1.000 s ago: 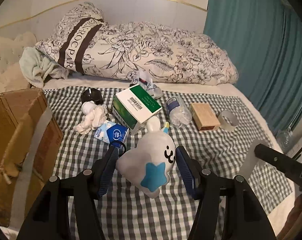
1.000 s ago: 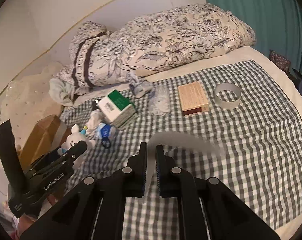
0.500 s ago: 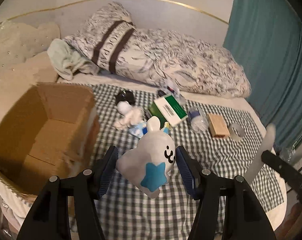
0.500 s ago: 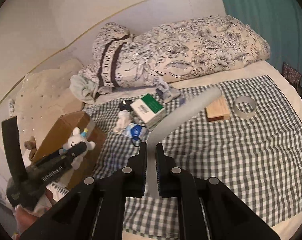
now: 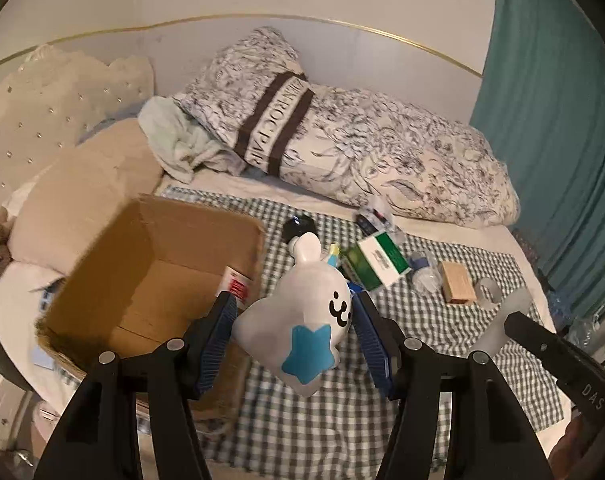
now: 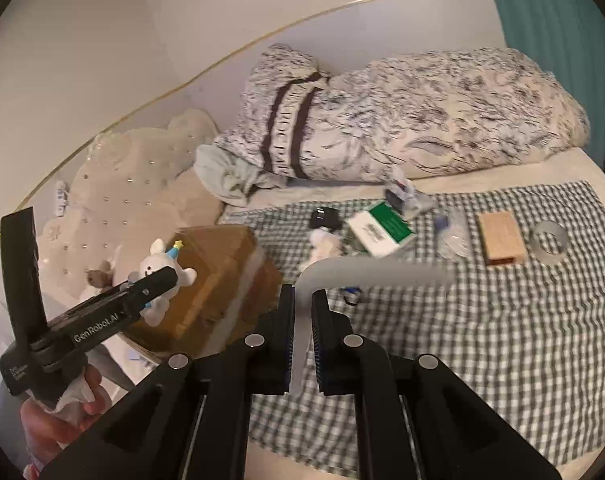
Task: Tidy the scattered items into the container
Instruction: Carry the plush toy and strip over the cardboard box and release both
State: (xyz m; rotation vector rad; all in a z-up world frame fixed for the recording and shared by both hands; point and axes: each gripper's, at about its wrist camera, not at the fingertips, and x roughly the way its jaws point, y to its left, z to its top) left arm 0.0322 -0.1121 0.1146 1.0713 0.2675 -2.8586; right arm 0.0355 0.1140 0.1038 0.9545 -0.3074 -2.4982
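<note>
My left gripper (image 5: 294, 336) is shut on a white plush toy (image 5: 302, 320) with a blue star, held in the air beside the open cardboard box (image 5: 154, 280). In the right wrist view the toy (image 6: 162, 272) hangs over the box (image 6: 222, 276). My right gripper (image 6: 302, 332) is shut on a pale grey bendy strip (image 6: 366, 276) that swings blurred; the strip shows in the left wrist view too (image 5: 502, 328). A green-white box (image 5: 378, 264), wooden block (image 5: 456, 284), tape roll (image 5: 488, 292), crushed bottle (image 5: 426, 272) and black item (image 5: 298, 226) lie on the checked cloth (image 5: 342, 420).
A floral duvet (image 5: 362, 152) and pale towel (image 5: 178, 148) lie along the wall. A beige cushion (image 5: 74, 196) sits left of the box. A teal curtain (image 5: 562, 120) hangs on the right. A white crumpled cloth (image 6: 322, 242) lies by the green-white box.
My left gripper has carried the plush toy up and left, so the box opening now fills the lower left. The strip in my right gripper has swung from upright to sideways.
</note>
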